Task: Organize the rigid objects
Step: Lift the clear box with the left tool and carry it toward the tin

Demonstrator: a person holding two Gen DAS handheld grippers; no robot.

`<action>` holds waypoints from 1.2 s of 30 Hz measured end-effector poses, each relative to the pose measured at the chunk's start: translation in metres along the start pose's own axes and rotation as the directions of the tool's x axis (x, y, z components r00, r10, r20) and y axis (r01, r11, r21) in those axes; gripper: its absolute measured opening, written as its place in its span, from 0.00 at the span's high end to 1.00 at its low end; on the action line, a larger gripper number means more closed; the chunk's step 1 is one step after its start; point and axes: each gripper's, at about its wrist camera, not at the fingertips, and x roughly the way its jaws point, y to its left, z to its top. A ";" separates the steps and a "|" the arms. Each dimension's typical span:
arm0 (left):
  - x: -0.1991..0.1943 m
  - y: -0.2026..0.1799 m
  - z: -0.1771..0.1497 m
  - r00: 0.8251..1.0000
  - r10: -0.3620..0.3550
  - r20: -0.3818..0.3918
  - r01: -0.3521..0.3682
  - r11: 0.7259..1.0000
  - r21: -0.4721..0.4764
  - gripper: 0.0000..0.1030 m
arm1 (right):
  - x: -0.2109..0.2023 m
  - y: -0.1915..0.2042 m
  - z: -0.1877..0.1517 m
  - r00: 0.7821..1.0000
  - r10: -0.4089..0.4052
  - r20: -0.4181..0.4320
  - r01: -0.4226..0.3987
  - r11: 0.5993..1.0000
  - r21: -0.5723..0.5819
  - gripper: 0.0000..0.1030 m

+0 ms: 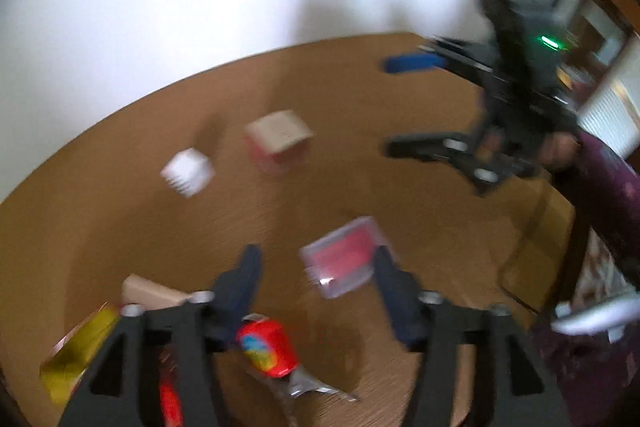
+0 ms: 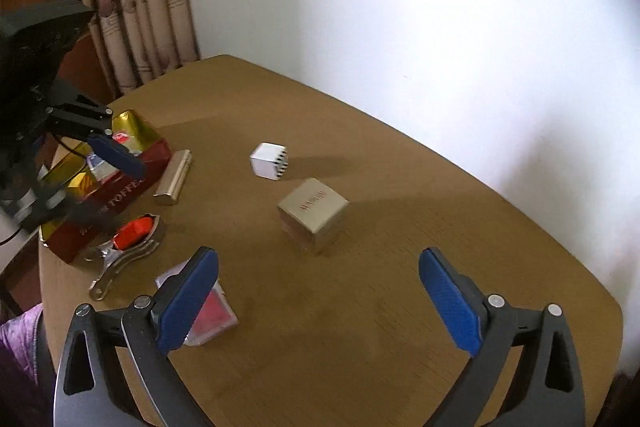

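Meanwhile, both the left gripper (image 1: 316, 267) and right gripper (image 2: 320, 299) hang spread and empty, seemingly between picks; next likely closing on the beige cube (image 2: 313, 214)

The right gripper (image 2: 318, 297) hangs over the near edge of the table (image 2: 400, 327), tilted downward, jaws spread wide with nothing between them. The left gripper (image 1: 316, 279) (blurred in its own view) is likewise open and empty, angled steeply down near the table's left edge.
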 end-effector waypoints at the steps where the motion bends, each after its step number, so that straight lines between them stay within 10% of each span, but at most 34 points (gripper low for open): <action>1: 0.005 -0.010 0.003 1.000 0.012 0.001 -0.012 0.998 0.068 0.37 | 0.000 -0.003 -0.003 1.000 -0.002 -0.003 0.002 1.000 0.002 0.03; 6: 0.034 -0.072 -0.005 0.986 0.166 -0.012 -0.131 0.821 0.556 0.37 | -0.006 -0.024 -0.026 1.000 -0.005 -0.028 0.007 0.998 0.069 0.03; 10: 0.056 -0.088 -0.014 0.967 0.247 -0.069 -0.128 0.699 0.704 0.37 | -0.013 -0.042 -0.050 0.999 0.014 -0.040 -0.008 0.988 0.152 0.03; 15: 0.069 -0.091 -0.011 0.956 0.273 -0.106 -0.095 0.633 0.768 0.37 | -0.018 -0.060 -0.074 0.999 0.046 -0.009 -0.042 0.961 0.272 0.03; 36: 0.176 -0.056 0.019 0.924 0.230 -0.304 0.094 0.635 0.767 0.37 | -0.006 -0.068 -0.099 0.992 0.122 0.020 -0.121 0.916 0.382 0.03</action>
